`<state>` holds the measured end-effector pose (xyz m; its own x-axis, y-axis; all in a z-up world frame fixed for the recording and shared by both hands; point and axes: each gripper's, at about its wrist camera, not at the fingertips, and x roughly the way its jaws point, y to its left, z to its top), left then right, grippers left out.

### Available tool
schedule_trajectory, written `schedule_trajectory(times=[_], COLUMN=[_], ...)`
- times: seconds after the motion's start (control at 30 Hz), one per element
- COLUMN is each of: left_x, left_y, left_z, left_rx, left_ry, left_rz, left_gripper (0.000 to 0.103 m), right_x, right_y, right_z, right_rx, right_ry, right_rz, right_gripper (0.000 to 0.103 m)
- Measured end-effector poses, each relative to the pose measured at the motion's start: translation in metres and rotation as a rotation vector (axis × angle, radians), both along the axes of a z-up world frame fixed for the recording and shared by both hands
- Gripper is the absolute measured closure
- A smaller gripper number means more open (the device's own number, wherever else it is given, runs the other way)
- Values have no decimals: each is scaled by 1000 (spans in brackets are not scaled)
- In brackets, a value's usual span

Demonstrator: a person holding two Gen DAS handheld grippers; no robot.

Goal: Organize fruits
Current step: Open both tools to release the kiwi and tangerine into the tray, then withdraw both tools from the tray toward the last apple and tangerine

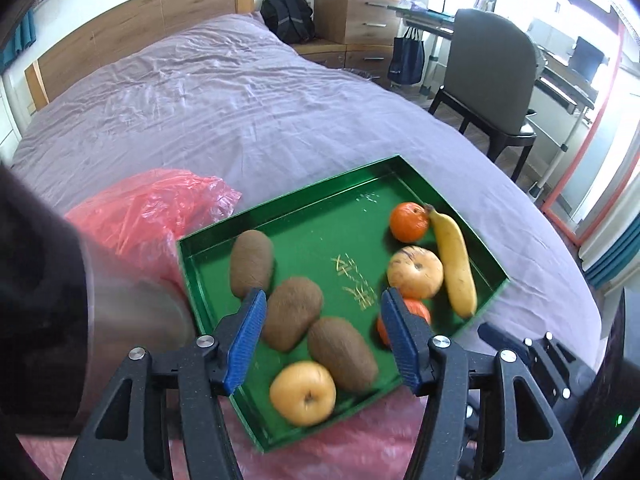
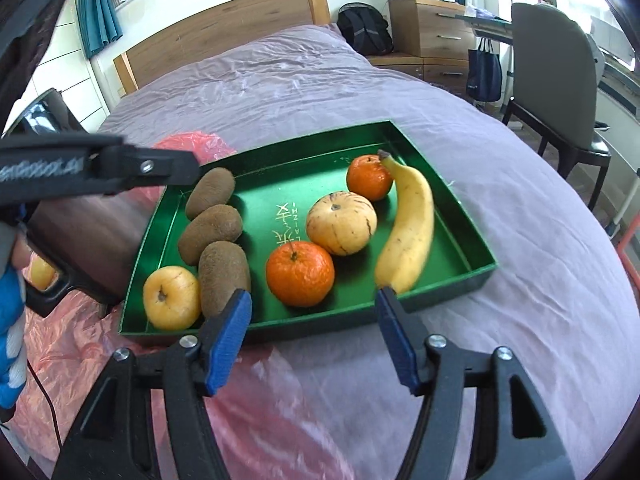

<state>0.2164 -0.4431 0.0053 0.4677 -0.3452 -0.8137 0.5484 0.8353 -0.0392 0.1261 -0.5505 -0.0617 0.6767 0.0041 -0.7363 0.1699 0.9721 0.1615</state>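
A green tray (image 2: 460,208) sits on a bed covered with a purple sheet (image 2: 280,80), its left end resting on a crumpled pink plastic bag (image 1: 152,212). Inside the tray, three kiwis (image 2: 210,232) lie in a row along the left side, with a yellow apple (image 2: 172,298) at the near left corner, just beside the nearest kiwi. Toward the middle sits an orange (image 2: 300,274), and behind it a pale striped apple (image 2: 342,224), with a second orange (image 2: 369,177) farther back. A banana (image 2: 408,228) lies along the right side, its stem touching the far orange. The left tongs (image 1: 323,334) hover above the kiwis, blue pads apart and empty. The right tongs (image 2: 314,340) hang over the tray's near edge, spread wide, gripping nothing. Another small yellow fruit (image 2: 40,274) shows at the far left, outside the tray.
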Motion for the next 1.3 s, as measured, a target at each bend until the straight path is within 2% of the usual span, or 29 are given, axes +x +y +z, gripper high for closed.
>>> schedule_trajectory(times=[0.13,0.33,0.63,1.03,1.3], left_x=[-32,-77,-124,-148,-153], left_y=[32,84,175,307,374], left_z=[15,25,21,17,18], left_rx=[-34,-37,29,-1,-23], left_ry=[-16,-55,-120,-117,-132], left_rz=[6,31,109,307,402], left_gripper=[47,44,40,40,40], right_x=[-21,-57,-98,-123,-128], right_y=[10,39,100,182,225], right_z=[14,32,48,59,71], right_rx=[-13,-20,-16,-42,-70], right_ry=[-3,-4,-6,-1,1], right_rz=[4,44,129,256,320], right_gripper=[4,0,0,0,0])
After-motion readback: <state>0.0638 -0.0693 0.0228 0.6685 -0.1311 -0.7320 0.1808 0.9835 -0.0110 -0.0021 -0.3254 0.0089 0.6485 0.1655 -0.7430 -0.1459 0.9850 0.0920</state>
